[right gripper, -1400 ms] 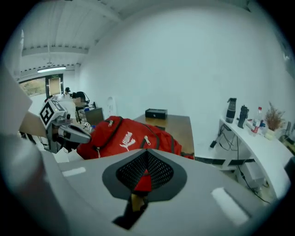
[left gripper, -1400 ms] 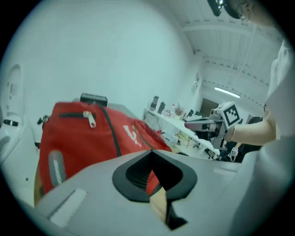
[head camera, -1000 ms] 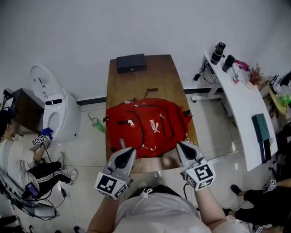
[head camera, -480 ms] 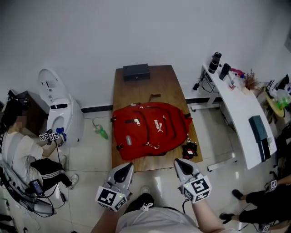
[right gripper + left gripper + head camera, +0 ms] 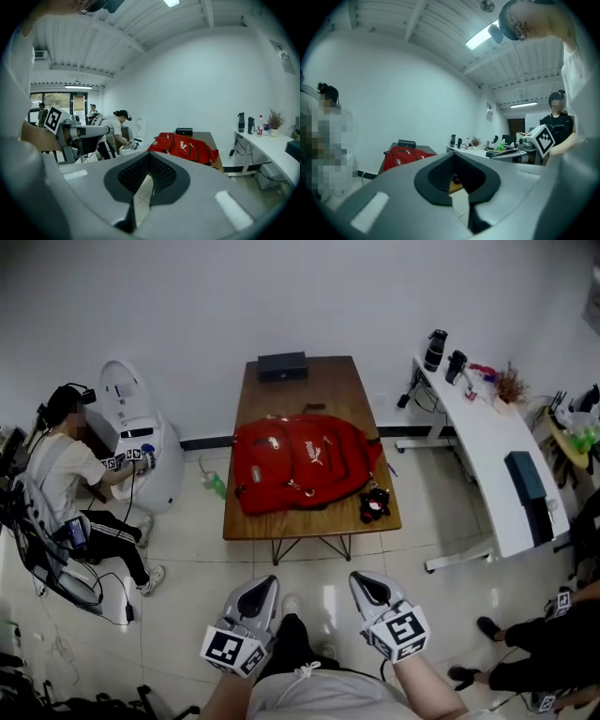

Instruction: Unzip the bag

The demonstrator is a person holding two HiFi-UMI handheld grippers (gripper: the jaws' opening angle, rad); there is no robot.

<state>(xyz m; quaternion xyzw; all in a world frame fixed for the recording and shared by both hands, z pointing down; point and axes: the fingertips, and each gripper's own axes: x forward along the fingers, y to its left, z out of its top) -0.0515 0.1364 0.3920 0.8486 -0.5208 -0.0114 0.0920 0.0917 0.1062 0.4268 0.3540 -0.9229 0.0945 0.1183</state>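
The red backpack (image 5: pixel 305 463) lies flat on the wooden table (image 5: pixel 309 390), and I cannot see whether its zippers are undone. It also shows small and far off in the left gripper view (image 5: pixel 405 155) and in the right gripper view (image 5: pixel 183 146). My left gripper (image 5: pixel 265 583) and right gripper (image 5: pixel 361 580) hang side by side over the tiled floor, well short of the table's near edge. Both are shut with nothing between the jaws, as the left gripper (image 5: pixel 452 155) and right gripper (image 5: pixel 150 157) views confirm.
A black box (image 5: pixel 282 366) sits at the table's far end, and a small black and red item (image 5: pixel 374 505) lies by its near right corner. A white desk (image 5: pixel 478 437) with bottles stands right. A seated person (image 5: pixel 70 474) and a white machine (image 5: pixel 131 442) are left.
The view has backed away from the table, so the backpack now lies farther off. Both grippers stayed shut and left the table's edge for the floor in front of it.
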